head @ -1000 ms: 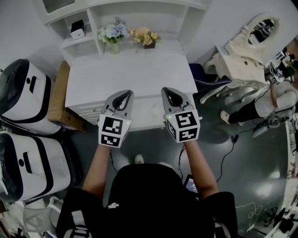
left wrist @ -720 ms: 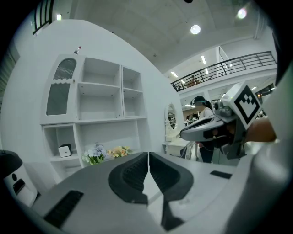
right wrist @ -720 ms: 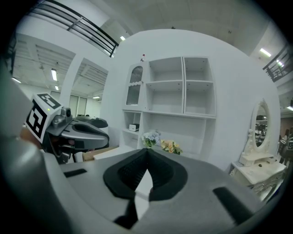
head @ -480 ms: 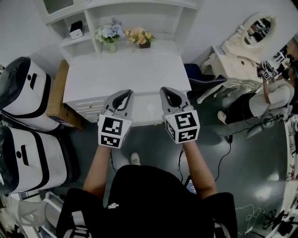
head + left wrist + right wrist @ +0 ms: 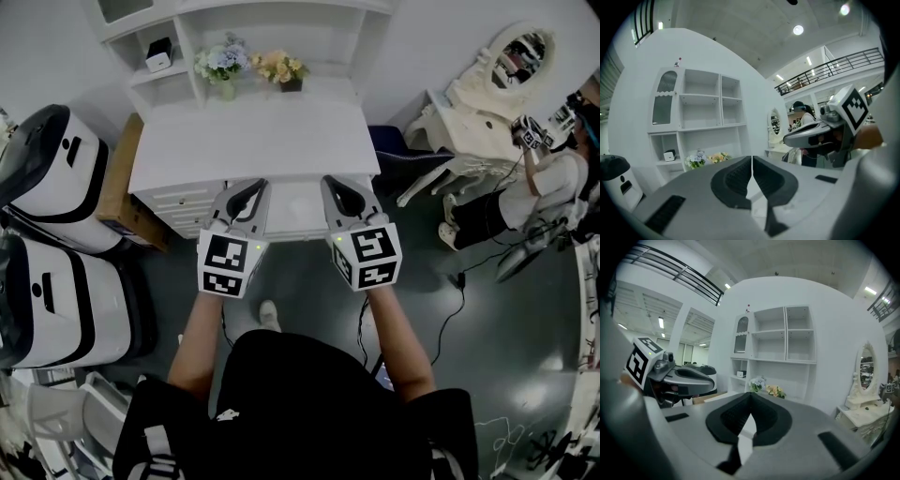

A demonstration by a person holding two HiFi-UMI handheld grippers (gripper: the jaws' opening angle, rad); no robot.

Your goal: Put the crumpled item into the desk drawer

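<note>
You stand at the near edge of the white desk [image 5: 253, 141], a gripper in each hand, held level and side by side over its front. The left gripper [image 5: 249, 191] has its jaws pressed together with nothing between them. The right gripper [image 5: 341, 189] is the same, closed and empty, as each gripper's own view confirms. Both point toward the far shelves [image 5: 281, 28], which reads as a ready stance rather than a reach for anything.

The crumpled item appears in none of the views. The desk top looks bare except for two bunches of flowers [image 5: 248, 66] at its far edge. Drawer fronts [image 5: 181, 200] show at the near left of the desk, just left of the left gripper's tip. Whether the pale strip between the two grippers is an opened drawer cannot be told. The task looks not yet begun: you would first have to find the item, then open a gripper to take it.
</note>
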